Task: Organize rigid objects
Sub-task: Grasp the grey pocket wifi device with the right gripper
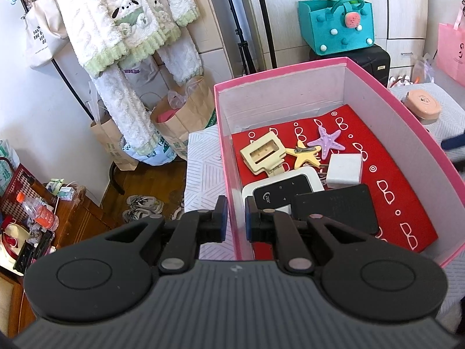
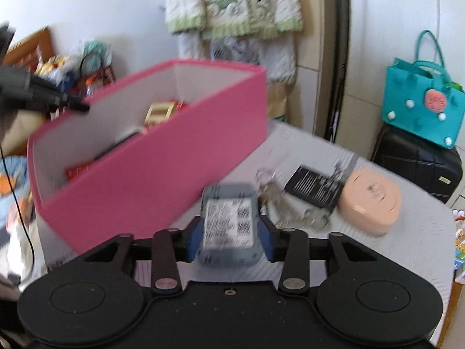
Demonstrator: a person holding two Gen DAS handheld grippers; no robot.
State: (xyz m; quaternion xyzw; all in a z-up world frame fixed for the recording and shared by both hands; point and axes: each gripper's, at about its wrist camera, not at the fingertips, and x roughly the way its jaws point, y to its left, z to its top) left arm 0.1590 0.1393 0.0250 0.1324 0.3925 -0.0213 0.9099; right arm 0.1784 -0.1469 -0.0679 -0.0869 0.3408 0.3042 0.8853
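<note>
My left gripper is shut on the near left wall of the pink box. Inside, on a red mat, lie a cream clip, a yellow starfish, a purple starfish, a white charger cube, a white device with a black face and a black power bank. My right gripper stands open low over the table. A grey labelled box lies between its blue pads beside the pink box. This view is blurred.
On the white table, right of the grey box, lie a bunch of keys, a black card and a peach case. A teal bag sits on a black suitcase behind. Clothes hang at the back.
</note>
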